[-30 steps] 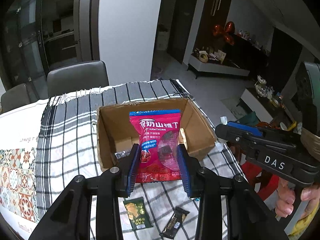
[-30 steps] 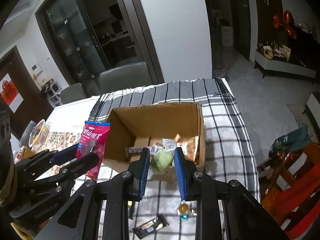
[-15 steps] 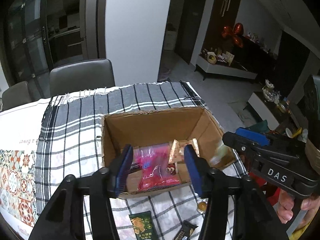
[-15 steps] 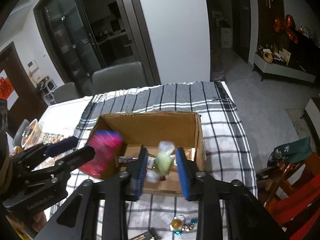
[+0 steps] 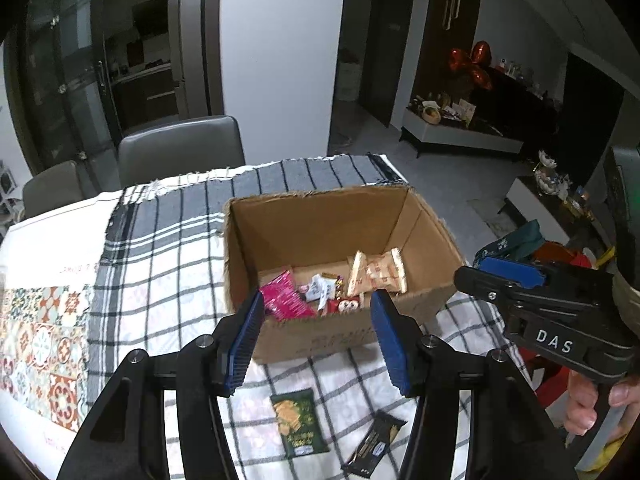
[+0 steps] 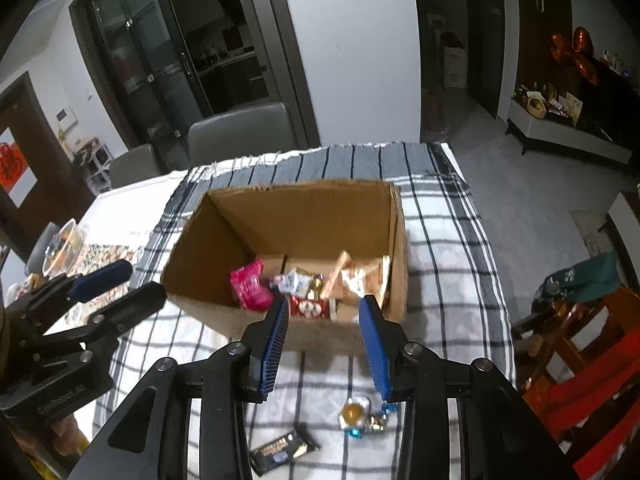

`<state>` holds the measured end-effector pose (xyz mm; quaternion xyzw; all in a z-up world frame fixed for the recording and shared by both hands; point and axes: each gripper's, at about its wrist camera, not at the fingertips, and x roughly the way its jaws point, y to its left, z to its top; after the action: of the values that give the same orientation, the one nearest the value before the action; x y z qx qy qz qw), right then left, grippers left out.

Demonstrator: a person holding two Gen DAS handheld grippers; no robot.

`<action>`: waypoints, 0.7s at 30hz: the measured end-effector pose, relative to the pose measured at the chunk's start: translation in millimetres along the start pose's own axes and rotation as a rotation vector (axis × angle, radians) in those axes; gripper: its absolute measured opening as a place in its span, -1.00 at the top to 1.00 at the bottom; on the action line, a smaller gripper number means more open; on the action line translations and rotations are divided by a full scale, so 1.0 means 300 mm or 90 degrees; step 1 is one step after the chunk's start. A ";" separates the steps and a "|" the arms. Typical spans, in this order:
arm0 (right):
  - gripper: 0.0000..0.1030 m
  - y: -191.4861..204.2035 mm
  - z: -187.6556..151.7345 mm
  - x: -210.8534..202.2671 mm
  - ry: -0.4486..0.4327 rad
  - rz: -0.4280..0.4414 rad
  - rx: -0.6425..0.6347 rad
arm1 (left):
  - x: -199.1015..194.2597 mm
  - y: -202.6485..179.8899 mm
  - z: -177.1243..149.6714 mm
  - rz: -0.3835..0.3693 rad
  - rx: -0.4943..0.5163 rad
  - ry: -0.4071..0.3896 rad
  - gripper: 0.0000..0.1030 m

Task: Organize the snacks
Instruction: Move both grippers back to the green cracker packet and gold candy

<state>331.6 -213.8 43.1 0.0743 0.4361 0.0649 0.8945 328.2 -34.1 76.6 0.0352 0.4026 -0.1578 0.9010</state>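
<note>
An open cardboard box [image 5: 428, 236] [image 6: 192, 248] stands on the checked tablecloth. Inside lie a pink hawthorn packet [image 5: 285, 295] [image 6: 250, 286], beige wafer packs [image 5: 380, 270] [image 6: 360, 274] and several small sweets. My left gripper [image 5: 318, 334] is open and empty, just in front of and above the box's near wall. My right gripper [image 6: 324, 344] is open and empty, also above the near wall; it shows at the right of the left wrist view [image 5: 516, 280]. On the cloth in front lie a green packet [image 5: 298, 420], a black bar [image 5: 374, 442] [image 6: 282, 450] and wrapped candies [image 6: 360, 418].
Grey chairs [image 5: 180, 148] [image 6: 244, 130] stand behind the table. A patterned mat [image 5: 40, 344] lies at the left with a bowl [image 6: 64, 240] on it. A red chair [image 6: 592, 364] with a green cloth [image 6: 580, 278] stands at the right.
Both grippers opened. The pink packet left the left gripper and the green sweet left the right gripper; both dropped into the box. Both grippers drew back slightly.
</note>
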 end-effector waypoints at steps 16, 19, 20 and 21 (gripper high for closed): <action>0.26 0.010 -0.168 0.000 0.045 -0.004 -0.012 | -0.039 -0.007 -0.175 0.015 -0.014 0.029 -0.05; 0.26 0.011 -0.193 0.016 0.060 -0.004 -0.013 | -0.025 -0.008 -0.210 0.022 -0.015 0.041 -0.05; 0.26 0.009 -0.202 0.026 0.070 -0.002 -0.012 | -0.018 -0.007 -0.219 0.022 -0.016 0.046 -0.05; 0.26 0.007 -0.209 0.038 0.080 -0.002 -0.012 | -0.010 -0.004 -0.227 0.020 -0.018 0.052 -0.05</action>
<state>288.8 -204.8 -3.5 0.0607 0.4906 0.0722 0.8662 277.4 -21.6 32.9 0.0352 0.4409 -0.1363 0.8864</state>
